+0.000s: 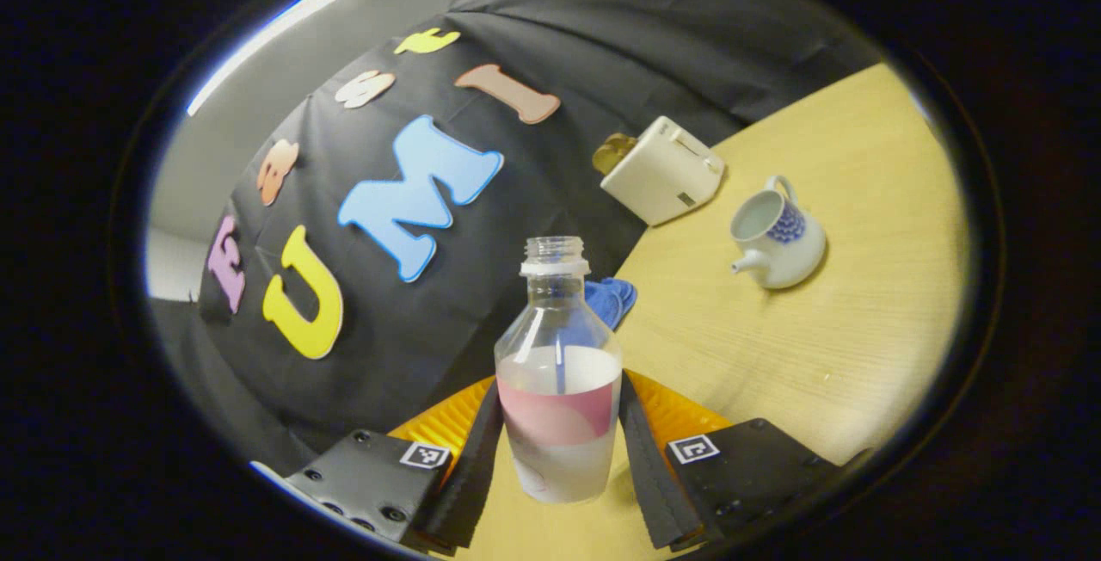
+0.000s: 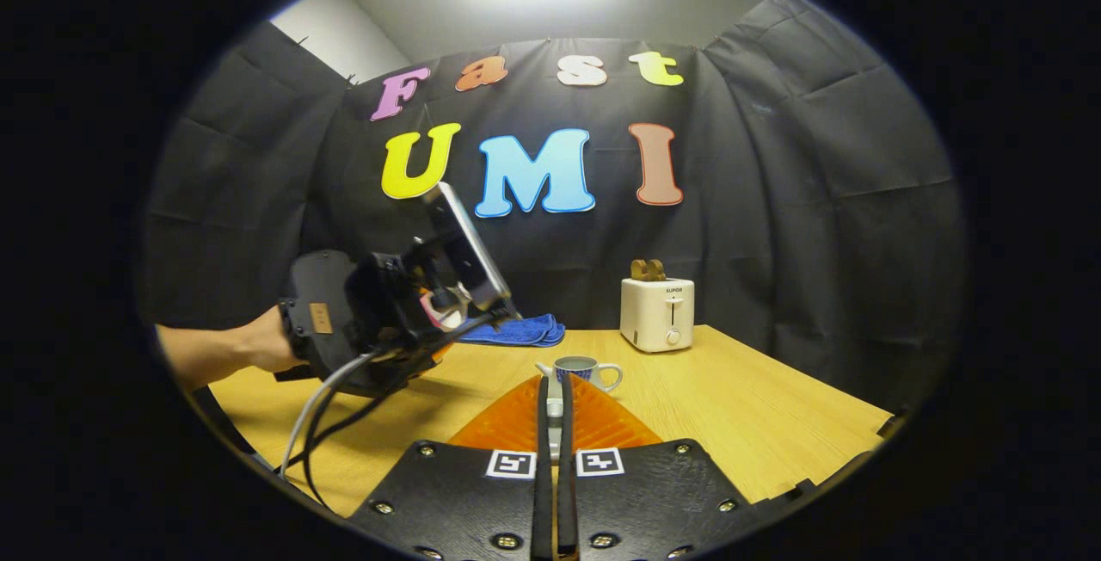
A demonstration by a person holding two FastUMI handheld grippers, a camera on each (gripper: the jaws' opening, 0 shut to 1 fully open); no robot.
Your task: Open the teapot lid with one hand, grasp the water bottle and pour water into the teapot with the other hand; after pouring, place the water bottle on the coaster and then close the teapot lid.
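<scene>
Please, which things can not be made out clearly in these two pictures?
- Right gripper view: the small pale thing inside the right tongs, which hide most of it; lid or not is unclear.
- Right gripper view: the water bottle, almost all hidden by the left gripper.
- Left gripper view: whether the teapot holds water; too small to tell.

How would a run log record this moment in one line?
left gripper: shut on bottle | right gripper: shut on lid | teapot: open

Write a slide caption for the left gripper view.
Hand-held gripper grips an uncapped water bottle, tilted above the table, near the open teapot.
</scene>
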